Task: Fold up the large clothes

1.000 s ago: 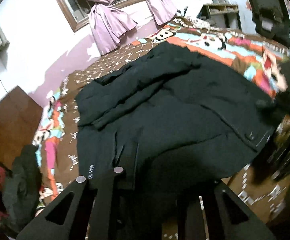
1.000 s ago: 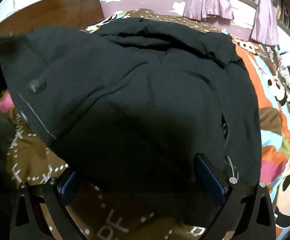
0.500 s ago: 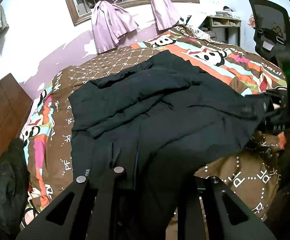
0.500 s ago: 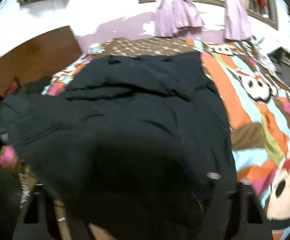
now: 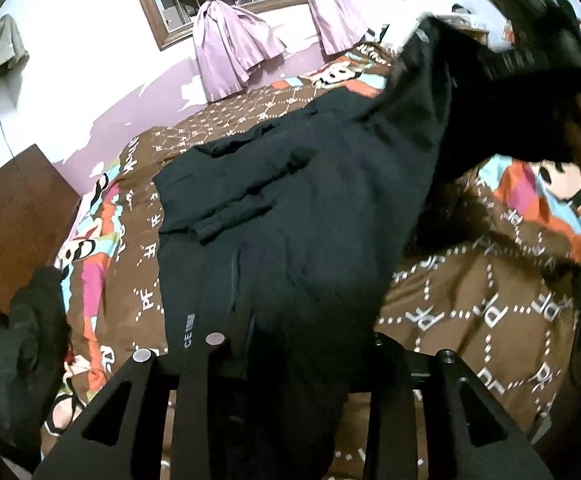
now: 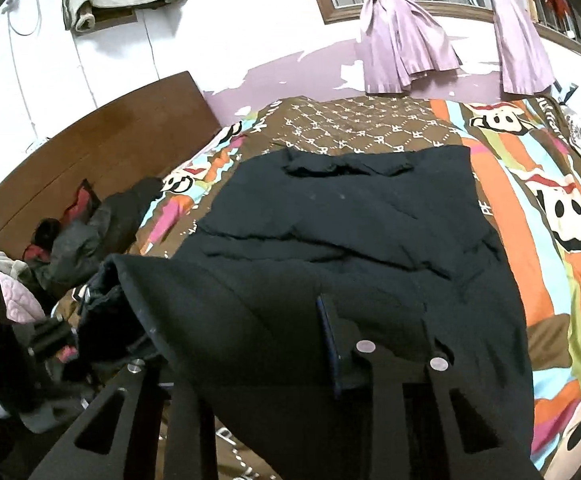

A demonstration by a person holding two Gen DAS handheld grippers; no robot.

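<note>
A large black jacket [image 5: 310, 208] lies spread on the bed, collar toward the far wall. Its near hem bunches between the jaws of my left gripper [image 5: 294, 344], which are opening while still filled with fabric. My right gripper [image 6: 246, 344] is closing on the hem's other corner, with cloth draped thickly between its fingers. In the left wrist view the right gripper [image 5: 530, 52] holds that corner high at the upper right. In the right wrist view the jacket [image 6: 350, 232] rises at its left corner toward the left gripper [image 6: 30, 340].
The bed's brown and cartoon-print quilt [image 5: 470, 312] shows around the jacket. A wooden headboard [image 6: 102, 148] and a heap of dark clothes [image 6: 86, 232] are at the left. A window with purple curtains [image 6: 406, 36] is on the far wall.
My right gripper has closed on the hem and risen, lifting that corner of the jacket off the quilt. My left gripper has stayed low at the near edge with fabric in it.
</note>
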